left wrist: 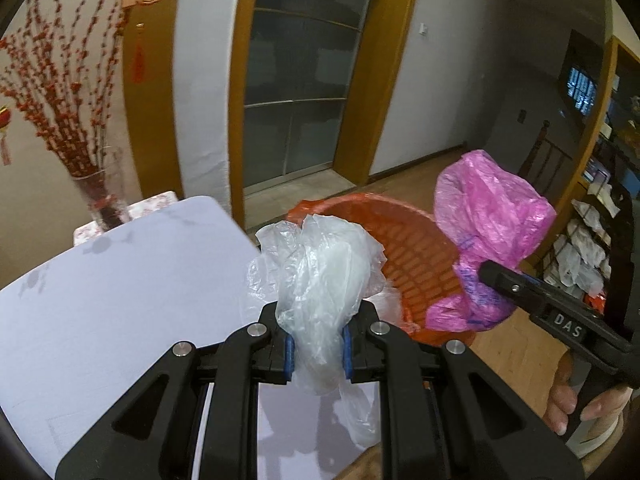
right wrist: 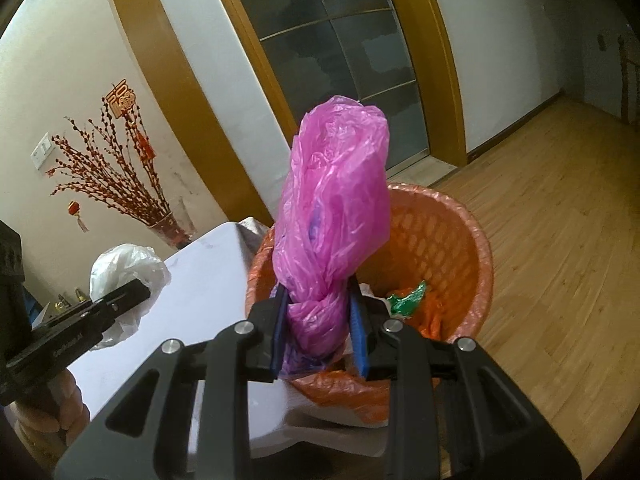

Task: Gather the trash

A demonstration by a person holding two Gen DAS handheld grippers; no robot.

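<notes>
My left gripper is shut on a crumpled clear plastic bag, held over the white table's right edge, just short of the orange waste basket. My right gripper is shut on a crumpled pink plastic bag and holds it above the basket's near rim. The basket holds a green wrapper and other scraps. In the left wrist view the pink bag and the right gripper are at the right. In the right wrist view the clear bag and the left gripper are at the left.
The white table lies to the left of the basket. A glass vase of red branches stands beyond the table by the wall. A wood-framed glass door is behind the basket. Wooden floor spreads to the right. Shelves stand at far right.
</notes>
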